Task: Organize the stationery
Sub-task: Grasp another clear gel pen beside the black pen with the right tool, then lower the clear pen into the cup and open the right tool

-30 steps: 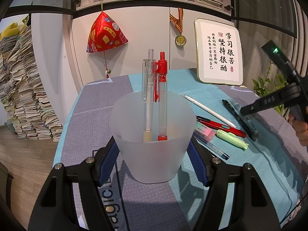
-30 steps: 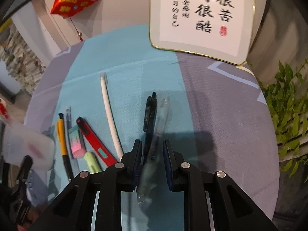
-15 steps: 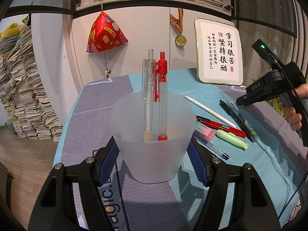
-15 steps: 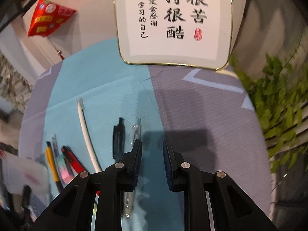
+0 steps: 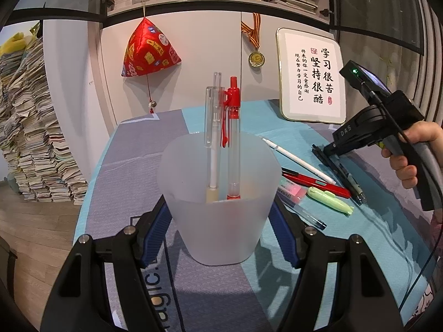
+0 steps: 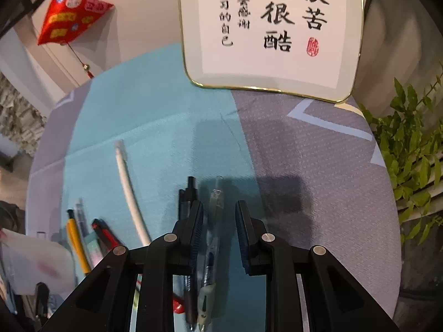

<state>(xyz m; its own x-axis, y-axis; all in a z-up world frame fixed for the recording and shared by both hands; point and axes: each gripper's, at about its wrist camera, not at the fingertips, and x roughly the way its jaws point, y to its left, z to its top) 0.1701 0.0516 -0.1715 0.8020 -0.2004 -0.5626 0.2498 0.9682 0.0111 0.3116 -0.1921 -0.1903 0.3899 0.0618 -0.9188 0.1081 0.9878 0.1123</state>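
My left gripper (image 5: 220, 221) is shut on a frosted plastic cup (image 5: 218, 202) standing on the table. A white pen (image 5: 213, 138) and a red pen (image 5: 233, 138) stand upright in the cup. My right gripper (image 6: 220, 215) points steeply down over the table, its jaws a narrow gap apart. A clear pen (image 6: 216, 196) lies on the cloth between them without touching the pads. A black pen (image 6: 187, 196) lies just left of it, partly under the left finger. Seen from the left wrist, the right gripper (image 5: 329, 149) hangs over these two pens.
A long white pen (image 6: 130, 188), a red utility knife (image 5: 315, 181), a green highlighter (image 5: 329, 200), a pink eraser (image 5: 290, 191) and a yellow pen (image 6: 76, 240) lie on the cloth. A framed calligraphy (image 6: 271, 27) leans at the back, a plant (image 6: 409, 166) stands beyond the right edge.
The right gripper has come down and closer over the clear and black pens; the clear pen lies between its jaws again. The left gripper and the cup have kept still.
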